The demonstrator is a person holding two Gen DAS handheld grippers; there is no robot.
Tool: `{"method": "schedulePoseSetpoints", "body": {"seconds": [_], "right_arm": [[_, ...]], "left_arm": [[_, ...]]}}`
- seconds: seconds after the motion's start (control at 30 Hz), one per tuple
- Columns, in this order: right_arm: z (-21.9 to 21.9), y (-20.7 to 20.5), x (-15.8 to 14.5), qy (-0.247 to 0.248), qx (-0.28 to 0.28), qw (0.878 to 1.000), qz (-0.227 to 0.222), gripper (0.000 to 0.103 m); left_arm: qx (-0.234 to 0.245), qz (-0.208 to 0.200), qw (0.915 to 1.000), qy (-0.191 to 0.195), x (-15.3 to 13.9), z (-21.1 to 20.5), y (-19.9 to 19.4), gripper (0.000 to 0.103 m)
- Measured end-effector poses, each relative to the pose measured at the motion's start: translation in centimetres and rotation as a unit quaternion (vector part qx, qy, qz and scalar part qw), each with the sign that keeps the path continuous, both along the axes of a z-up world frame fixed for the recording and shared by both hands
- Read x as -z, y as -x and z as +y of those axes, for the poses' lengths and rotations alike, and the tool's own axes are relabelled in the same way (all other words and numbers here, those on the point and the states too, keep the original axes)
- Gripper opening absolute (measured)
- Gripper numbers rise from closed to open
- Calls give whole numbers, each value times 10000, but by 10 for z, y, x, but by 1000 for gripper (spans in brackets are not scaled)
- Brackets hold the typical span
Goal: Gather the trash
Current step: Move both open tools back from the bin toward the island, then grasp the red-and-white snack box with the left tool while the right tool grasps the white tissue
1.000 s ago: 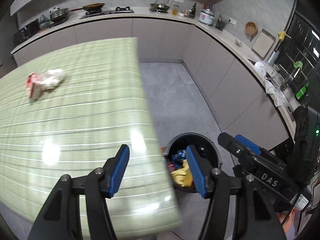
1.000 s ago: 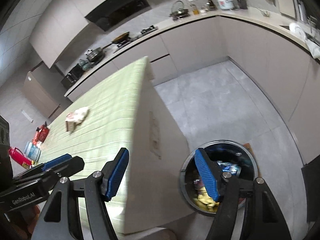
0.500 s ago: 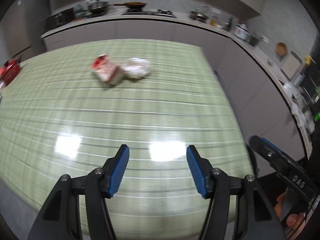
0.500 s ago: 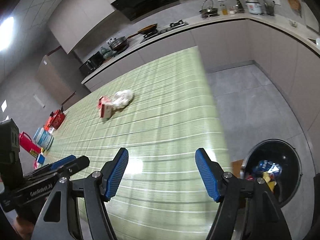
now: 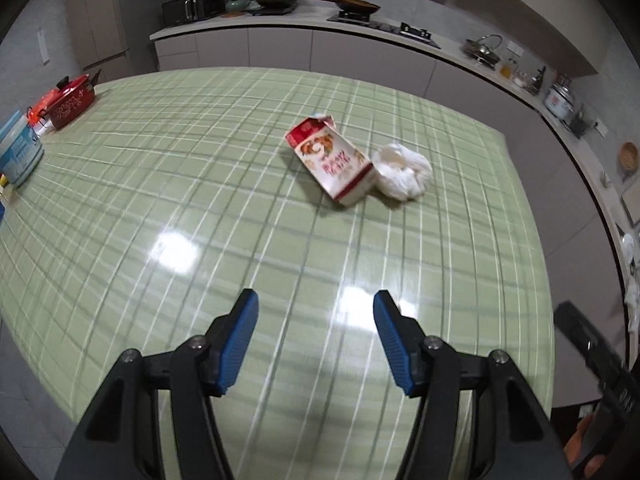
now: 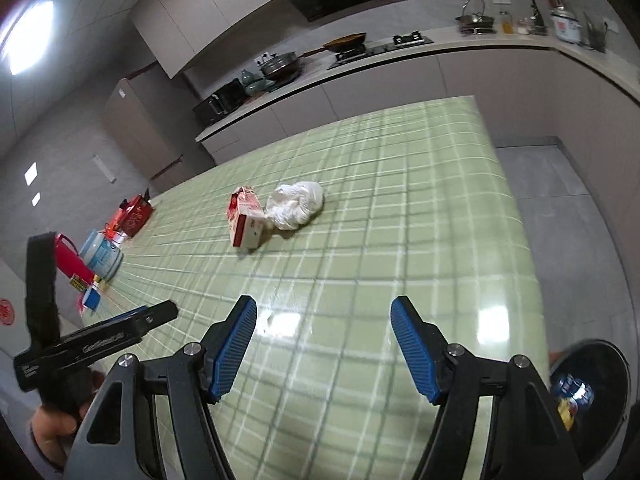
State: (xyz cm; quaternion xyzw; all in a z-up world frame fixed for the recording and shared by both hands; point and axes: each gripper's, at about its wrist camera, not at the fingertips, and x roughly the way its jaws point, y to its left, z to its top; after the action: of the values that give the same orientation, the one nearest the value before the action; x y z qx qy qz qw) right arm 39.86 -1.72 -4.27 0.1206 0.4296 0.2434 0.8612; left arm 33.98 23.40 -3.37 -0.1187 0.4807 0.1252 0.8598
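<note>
Fingers of left gripper [image 5: 316,338] and right gripper [image 6: 324,346]: spread, empty. Both have swung from bin [image 6: 592,396] to worktop [image 5: 160,184]; carton [image 5: 332,160] and wad [image 5: 402,178] remain.

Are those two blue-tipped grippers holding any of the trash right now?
No. The left gripper and right gripper are both open and empty; the red-and-white carton and crumpled white bag lie untouched on the table.

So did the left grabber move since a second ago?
Yes. The left gripper swung away from the trash bin beside the table and now points over the tabletop toward the milk carton.
</note>
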Motion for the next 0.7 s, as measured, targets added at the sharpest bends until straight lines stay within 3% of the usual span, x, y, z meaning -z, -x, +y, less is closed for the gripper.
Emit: {"method": "schedulePoseSetpoints", "body": {"seconds": [0.2, 0.43, 0.7], "right_arm": [[1, -24, 3, -43, 0, 10000, 43, 72], [0, -39, 6, -30, 493, 9987, 94, 72], [31, -57, 11, 159, 858, 9960, 168, 72]], "left_arm": [[-79, 0, 9995, 322, 0, 12, -40, 61], [191, 125, 9979, 598, 9, 22, -92, 61], [405, 199, 9968, 658, 24, 42, -143, 61]]}}
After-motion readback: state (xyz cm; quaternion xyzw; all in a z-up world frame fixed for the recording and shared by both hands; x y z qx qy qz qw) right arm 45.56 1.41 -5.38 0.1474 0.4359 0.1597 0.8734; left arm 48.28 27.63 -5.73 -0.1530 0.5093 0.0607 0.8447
